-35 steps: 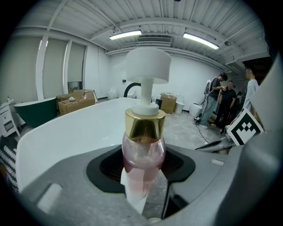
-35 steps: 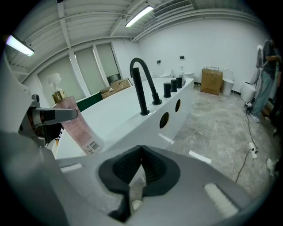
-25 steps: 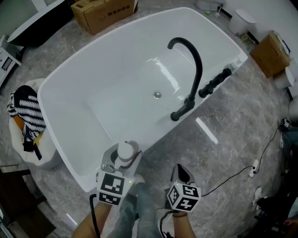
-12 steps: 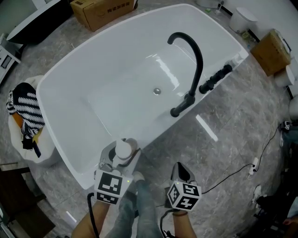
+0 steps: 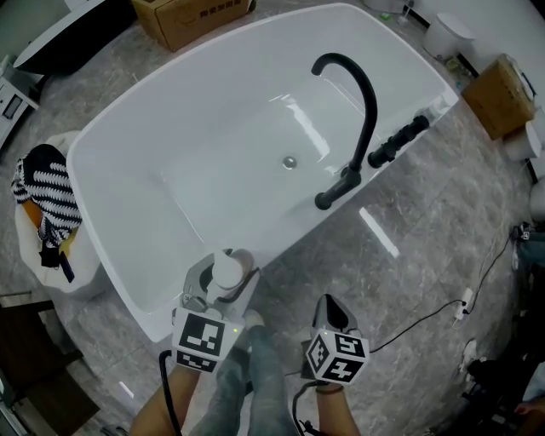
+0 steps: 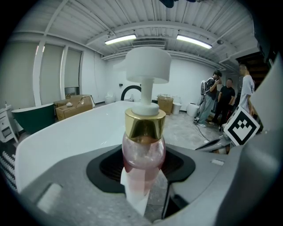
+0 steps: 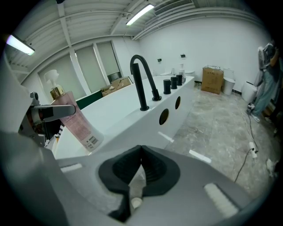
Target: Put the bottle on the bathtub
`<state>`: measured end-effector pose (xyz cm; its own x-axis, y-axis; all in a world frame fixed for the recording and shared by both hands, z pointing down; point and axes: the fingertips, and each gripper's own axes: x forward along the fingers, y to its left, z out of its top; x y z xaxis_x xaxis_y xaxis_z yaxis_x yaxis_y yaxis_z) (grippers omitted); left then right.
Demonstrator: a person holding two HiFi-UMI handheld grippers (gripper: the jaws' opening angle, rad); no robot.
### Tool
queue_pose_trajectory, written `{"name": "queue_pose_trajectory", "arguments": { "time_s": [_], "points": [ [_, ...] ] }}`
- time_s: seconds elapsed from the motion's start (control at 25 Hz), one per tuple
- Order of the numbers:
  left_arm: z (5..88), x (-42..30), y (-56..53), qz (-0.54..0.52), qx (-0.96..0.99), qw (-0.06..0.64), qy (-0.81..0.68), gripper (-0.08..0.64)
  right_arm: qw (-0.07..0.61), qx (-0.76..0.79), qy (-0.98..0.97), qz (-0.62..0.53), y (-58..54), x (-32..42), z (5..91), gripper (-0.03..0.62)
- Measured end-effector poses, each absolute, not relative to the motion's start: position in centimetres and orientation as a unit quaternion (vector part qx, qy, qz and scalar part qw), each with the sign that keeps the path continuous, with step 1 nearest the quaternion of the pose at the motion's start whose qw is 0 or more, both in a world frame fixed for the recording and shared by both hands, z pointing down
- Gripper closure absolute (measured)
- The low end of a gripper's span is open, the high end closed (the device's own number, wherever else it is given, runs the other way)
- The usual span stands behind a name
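Note:
A pink pump bottle (image 6: 143,152) with a gold collar and a white pump head stands between the jaws of my left gripper (image 6: 143,161), which is shut on its body. In the head view the bottle (image 5: 226,271) and left gripper (image 5: 223,279) hang over the near rim of the white bathtub (image 5: 255,34). From the right gripper view the bottle (image 7: 73,119) leans, its base close to the tub's rim (image 7: 115,110). My right gripper (image 5: 332,313) is over the floor to the right, jaws shut (image 7: 141,150) with nothing between them.
A black arched faucet (image 5: 358,111) and black handles (image 5: 396,145) stand on the tub's right rim. Cardboard boxes (image 5: 192,13) (image 5: 498,98) lie beyond it. A white basket with a striped cloth (image 5: 47,213) is at the left. A cable (image 5: 443,315) crosses the floor. People (image 6: 221,99) stand far off.

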<state>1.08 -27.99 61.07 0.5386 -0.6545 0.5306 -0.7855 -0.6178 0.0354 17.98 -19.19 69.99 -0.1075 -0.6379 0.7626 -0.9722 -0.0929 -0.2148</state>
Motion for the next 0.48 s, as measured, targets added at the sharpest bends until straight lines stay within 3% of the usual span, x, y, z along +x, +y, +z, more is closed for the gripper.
{"name": "queue_pose_trajectory", "arguments": {
  "time_s": [0.48],
  "points": [
    [61.07, 1.1, -27.53, 0.235, 0.866, 0.126, -0.422, 0.329, 0.219, 0.631, -0.637, 0.385, -18.53, 17.67, 70.17, 0.589]
  ]
}}
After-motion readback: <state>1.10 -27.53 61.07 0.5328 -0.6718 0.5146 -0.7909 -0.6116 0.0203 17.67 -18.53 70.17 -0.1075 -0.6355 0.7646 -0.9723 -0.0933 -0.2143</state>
